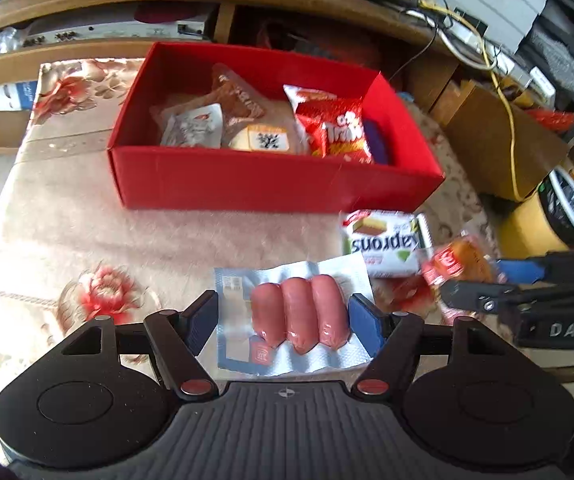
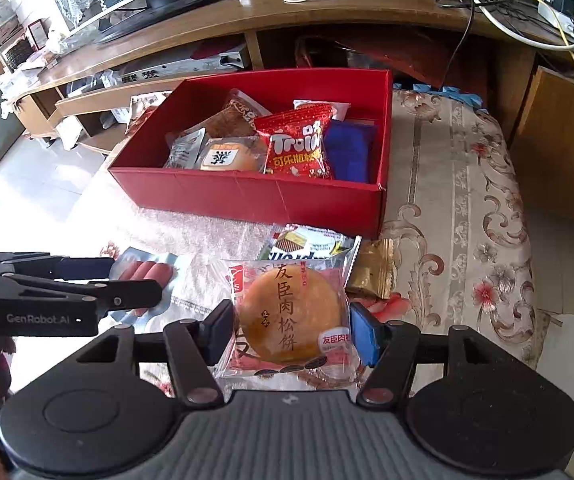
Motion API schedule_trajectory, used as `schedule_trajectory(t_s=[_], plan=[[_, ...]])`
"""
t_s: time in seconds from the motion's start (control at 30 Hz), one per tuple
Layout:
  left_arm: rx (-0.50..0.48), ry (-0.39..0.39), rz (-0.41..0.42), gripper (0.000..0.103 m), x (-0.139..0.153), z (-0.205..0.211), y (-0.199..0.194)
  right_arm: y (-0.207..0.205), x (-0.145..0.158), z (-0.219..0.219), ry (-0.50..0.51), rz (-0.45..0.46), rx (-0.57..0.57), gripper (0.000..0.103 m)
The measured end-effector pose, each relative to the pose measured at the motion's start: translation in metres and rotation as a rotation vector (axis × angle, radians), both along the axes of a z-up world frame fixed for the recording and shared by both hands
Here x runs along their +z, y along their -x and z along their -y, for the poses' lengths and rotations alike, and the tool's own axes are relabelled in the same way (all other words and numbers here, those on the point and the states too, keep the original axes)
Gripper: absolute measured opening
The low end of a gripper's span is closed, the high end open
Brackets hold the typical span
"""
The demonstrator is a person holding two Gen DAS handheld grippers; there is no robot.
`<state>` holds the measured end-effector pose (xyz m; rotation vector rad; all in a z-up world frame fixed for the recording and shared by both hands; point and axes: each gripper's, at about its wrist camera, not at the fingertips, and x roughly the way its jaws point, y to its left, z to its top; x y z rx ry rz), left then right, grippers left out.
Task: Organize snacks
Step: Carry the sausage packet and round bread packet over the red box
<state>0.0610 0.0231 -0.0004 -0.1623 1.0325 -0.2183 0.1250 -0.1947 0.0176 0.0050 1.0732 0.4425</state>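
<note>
The left gripper point(image 1: 283, 322) stands fairly wide, its two pads closed on the edges of a sausage pack point(image 1: 293, 320), which it holds clear of the tablecloth point(image 1: 87, 240). The right gripper point(image 2: 291, 332) is narrower, its pads pressed on both sides of a cake pack point(image 2: 291, 316), likewise held. In the left wrist view the right gripper is cut off by the picture's edge and the cake pack there is blurred; in the right wrist view the left gripper's near finger covers part of the sausage pack. The sausage pack is a flat, pale blue-white sealed film with three pink sausages side by side and a small label at its top left corner. The cake pack is clear film with red print and Chinese characters over one round golden cake. Beyond both stands an open red box point(image 1: 271, 184), already holding a red chip bag point(image 1: 335, 128), a blue pack point(image 2: 351, 152) at its right end, and several brown and pale packs that overlap and are hard to tell apart. Between box and grippers a white wafer pack point(image 1: 383, 244) lies on the cloth; a gold packet point(image 2: 371, 274) lies just beside it.
</note>
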Motion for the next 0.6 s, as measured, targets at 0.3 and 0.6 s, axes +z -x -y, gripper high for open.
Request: schedule_trajectory(t_s=[0.3,0.6], plan=[[0.007,0.024,0.05,0.076,0.015,-0.001,-0.016,-0.017,0.008,-0.005,-0.01,0.016,-0.025,0.059],[0.008,0.03,0.093,0.076,0.027,0.006,-0.037,-0.037,0.023,-0.004,-0.029,0.052,-0.057,0.059]])
